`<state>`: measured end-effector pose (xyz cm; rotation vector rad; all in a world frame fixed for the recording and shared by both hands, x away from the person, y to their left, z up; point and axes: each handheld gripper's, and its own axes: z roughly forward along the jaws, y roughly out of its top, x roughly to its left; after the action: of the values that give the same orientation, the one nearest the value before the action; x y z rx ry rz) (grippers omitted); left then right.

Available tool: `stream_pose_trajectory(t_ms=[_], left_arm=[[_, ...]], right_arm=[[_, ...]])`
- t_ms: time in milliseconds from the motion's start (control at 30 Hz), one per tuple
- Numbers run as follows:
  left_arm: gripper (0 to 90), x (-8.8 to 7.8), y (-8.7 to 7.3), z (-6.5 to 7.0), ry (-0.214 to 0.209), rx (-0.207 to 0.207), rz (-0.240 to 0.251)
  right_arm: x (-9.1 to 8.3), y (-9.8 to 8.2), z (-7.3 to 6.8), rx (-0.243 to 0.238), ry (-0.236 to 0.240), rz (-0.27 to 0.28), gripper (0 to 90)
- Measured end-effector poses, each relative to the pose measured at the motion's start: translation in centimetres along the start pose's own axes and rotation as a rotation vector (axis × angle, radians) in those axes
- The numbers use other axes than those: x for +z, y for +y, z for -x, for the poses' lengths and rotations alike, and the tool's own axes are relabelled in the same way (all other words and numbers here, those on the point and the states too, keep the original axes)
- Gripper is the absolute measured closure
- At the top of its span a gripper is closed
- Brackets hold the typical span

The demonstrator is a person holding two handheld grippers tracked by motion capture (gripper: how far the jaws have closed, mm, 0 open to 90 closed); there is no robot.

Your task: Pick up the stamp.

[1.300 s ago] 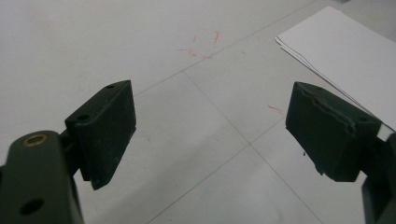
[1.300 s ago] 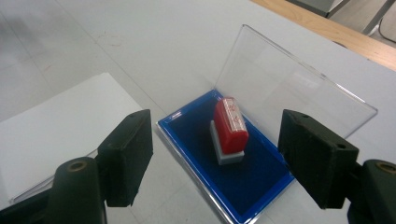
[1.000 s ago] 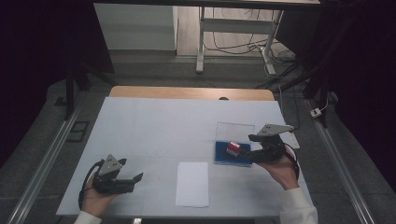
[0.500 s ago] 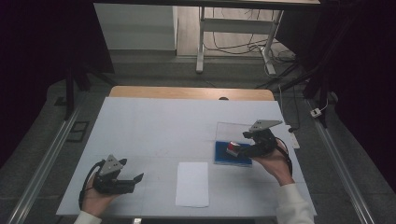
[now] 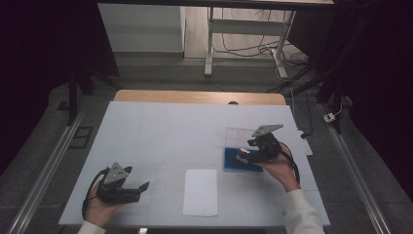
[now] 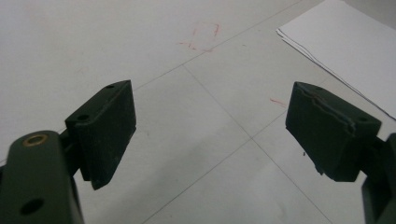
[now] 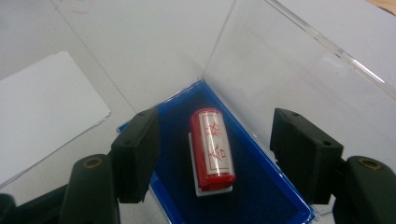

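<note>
Now the right hand (image 5: pixel 280 168) is reaching up from the lower right of the high view, with the wrist bent toward the frame's left, and it is holding the right tongs (image 7: pixel 215 156) tilted down over the blue tray (image 5: pixel 233 161). Their jaws have just been closing a little, but they are standing well apart, one on each side of the red stamp (image 7: pixel 212 149), and the pads are not pressing on it. The left hand (image 5: pixel 97 202) is lying low at the lower left of the high view, holding the left tongs (image 6: pixel 210 135) nearly level and pointing to the frame's right. These jaws are wide open, with bare worktop (image 6: pixel 219 158) between them.

In the right gripper view the red stamp is lying on its side in the middle of the blue tray. Its long axis is running from the lower middle of the frame up toward the top, leaning slightly left, nearly parallel to the jaws.

Behind the tray a clear lid (image 7: pixel 289 60) is standing up, closing the upper side of the frame. The tray's blue rim is near the right jaw. A white paper sheet (image 5: pixel 200 191) is lying at the lower middle of the high view, well apart from both tongs.
</note>
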<state>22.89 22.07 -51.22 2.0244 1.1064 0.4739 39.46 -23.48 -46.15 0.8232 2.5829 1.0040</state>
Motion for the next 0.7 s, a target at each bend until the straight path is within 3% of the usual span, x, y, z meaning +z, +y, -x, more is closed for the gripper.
stream_pose_trajectory(t_ms=[700], left_arm=[[16.3,0.0,-0.1,0.0,0.006,0.005,-0.006]], right_arm=[[1.2,-0.4,0.6,0.006,0.032,-0.046,58.6]])
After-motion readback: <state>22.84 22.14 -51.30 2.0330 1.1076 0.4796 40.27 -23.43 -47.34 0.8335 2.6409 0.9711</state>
